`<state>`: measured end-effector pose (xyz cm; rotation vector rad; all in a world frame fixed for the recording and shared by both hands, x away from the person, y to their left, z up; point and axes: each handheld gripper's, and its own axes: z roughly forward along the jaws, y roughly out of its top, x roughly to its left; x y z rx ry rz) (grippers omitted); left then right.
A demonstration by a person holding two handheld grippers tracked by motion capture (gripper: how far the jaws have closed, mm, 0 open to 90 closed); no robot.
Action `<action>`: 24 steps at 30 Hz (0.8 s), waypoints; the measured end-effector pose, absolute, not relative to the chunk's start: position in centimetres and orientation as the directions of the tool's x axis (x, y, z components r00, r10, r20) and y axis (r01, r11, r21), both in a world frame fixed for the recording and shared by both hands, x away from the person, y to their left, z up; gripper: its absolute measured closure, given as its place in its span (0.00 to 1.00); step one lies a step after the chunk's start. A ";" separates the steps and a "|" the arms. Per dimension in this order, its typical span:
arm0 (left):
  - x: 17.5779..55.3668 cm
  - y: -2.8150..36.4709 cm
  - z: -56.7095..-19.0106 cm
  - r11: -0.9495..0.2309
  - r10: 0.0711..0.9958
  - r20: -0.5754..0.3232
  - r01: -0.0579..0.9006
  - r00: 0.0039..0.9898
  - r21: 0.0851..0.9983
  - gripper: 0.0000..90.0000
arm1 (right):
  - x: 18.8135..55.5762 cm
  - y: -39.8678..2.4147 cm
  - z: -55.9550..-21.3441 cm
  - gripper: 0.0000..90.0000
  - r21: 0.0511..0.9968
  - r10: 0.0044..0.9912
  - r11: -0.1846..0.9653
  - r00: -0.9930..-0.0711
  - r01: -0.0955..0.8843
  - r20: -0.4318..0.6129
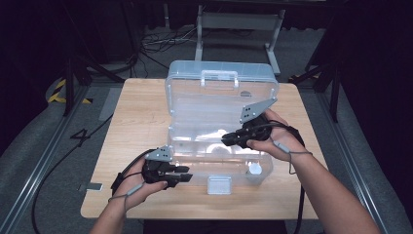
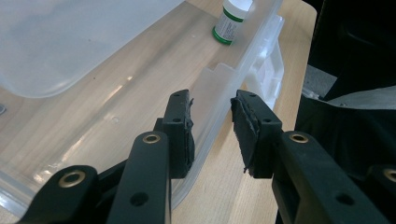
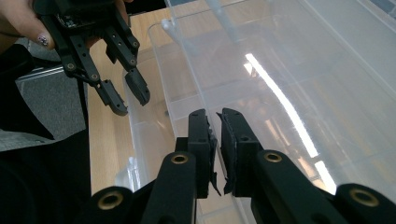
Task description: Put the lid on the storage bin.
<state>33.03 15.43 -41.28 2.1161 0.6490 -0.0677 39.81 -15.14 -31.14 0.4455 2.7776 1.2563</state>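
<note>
A clear plastic box (image 1: 195, 146) stands open on the wooden table (image 1: 136, 112), its lid (image 1: 221, 97) raised at the back. A small white bottle (image 1: 254, 169) with a green band (image 2: 231, 21) stands in the front right corner. My left gripper (image 1: 186, 174) is at the box's front left corner. Its jaws (image 2: 212, 100) straddle the front wall (image 2: 219, 88), one inside and one outside, with a gap on the outer side. My right gripper (image 1: 225, 139) hovers over the inside of the box (image 3: 159, 51), jaws (image 3: 218, 114) drawn together on nothing. The left gripper (image 3: 133, 100) hangs beyond it.
The box's latch (image 1: 218, 185) lies flat on the table at the front. A carry handle (image 1: 220, 75) tops the lid. Bare table lies left and right of the box. Cables and a metal frame (image 1: 238, 22) are on the floor behind.
</note>
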 end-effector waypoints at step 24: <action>33.0 15.5 -41.0 -0.473 0.420 -0.279 0.471 0.864 0.745 0.71 | 39.0 -15.0 -31.6 0.92 0.737 0.273 0.641 -0.961 0.216 0.044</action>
